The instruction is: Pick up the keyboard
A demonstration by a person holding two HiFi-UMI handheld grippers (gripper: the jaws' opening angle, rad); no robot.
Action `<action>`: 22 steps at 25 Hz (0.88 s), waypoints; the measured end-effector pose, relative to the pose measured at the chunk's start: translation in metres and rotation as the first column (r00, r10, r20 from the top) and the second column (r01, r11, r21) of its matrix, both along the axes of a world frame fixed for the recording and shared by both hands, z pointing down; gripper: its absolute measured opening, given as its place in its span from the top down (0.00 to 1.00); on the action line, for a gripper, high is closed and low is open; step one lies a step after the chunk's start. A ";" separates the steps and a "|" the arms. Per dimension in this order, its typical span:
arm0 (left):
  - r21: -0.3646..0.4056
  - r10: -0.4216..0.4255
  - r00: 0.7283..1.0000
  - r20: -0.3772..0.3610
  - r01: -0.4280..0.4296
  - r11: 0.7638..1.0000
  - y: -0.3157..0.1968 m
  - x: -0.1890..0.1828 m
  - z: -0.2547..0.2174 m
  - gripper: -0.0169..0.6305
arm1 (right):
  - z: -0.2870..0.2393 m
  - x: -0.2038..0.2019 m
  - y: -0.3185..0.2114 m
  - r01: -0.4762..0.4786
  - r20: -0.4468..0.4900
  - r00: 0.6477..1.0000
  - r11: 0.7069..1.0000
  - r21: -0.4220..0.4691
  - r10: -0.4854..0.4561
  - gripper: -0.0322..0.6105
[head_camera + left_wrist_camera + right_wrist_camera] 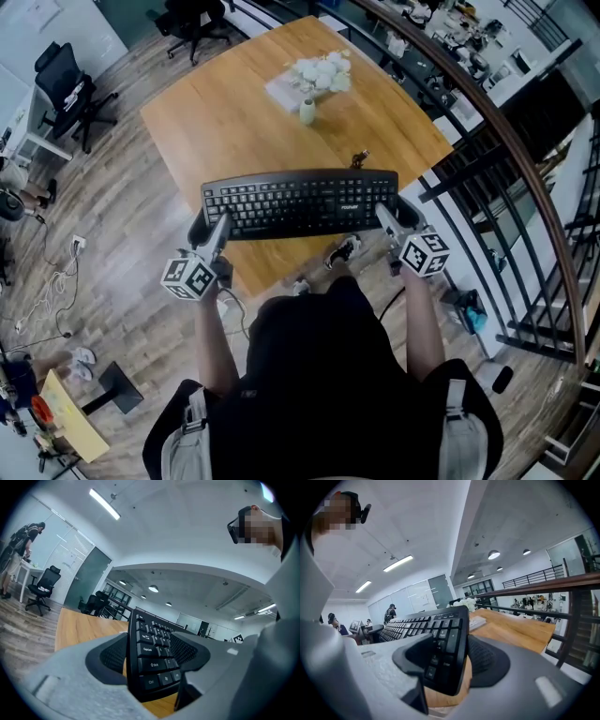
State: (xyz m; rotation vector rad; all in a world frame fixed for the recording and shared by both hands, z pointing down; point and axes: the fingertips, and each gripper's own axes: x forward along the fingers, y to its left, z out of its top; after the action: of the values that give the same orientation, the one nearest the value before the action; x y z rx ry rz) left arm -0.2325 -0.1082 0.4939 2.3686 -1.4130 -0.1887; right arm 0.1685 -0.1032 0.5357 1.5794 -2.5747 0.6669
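The left claw (216,228) pinches the left end of the black keyboard (300,202) — the right claw (387,218) pinches its right end. The keyboard sits level over the near edge of the wooden counter (234,112). Well behind the keyboard, white flowers (321,73) stand in a small vase (307,112).

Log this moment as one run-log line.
phase: grasp | left gripper: shut on keyboard left end | right gripper: shut on keyboard right end | keyboard: across table near edge
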 end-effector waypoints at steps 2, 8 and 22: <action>-0.001 0.004 1.000 0.004 -0.004 1.000 -0.001 0.000 0.000 0.52 | 0.001 0.000 0.001 -0.004 0.001 1.000 1.000 -0.001 0.004 0.59; 0.007 0.018 1.000 0.010 -0.018 1.000 -0.001 0.003 -0.002 0.52 | 0.007 0.003 0.004 -0.016 0.015 1.000 1.000 -0.019 0.017 0.59; -0.015 0.017 1.000 0.007 -0.017 1.000 0.001 0.001 0.004 0.52 | 0.009 0.001 0.005 -0.013 0.016 1.000 1.000 -0.028 0.014 0.59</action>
State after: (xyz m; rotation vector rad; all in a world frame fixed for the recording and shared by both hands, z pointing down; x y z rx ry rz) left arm -0.2314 -0.1067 0.4976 2.3711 -1.3925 -0.1645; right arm 0.1696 -0.0987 0.5446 1.5911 -2.5569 0.7160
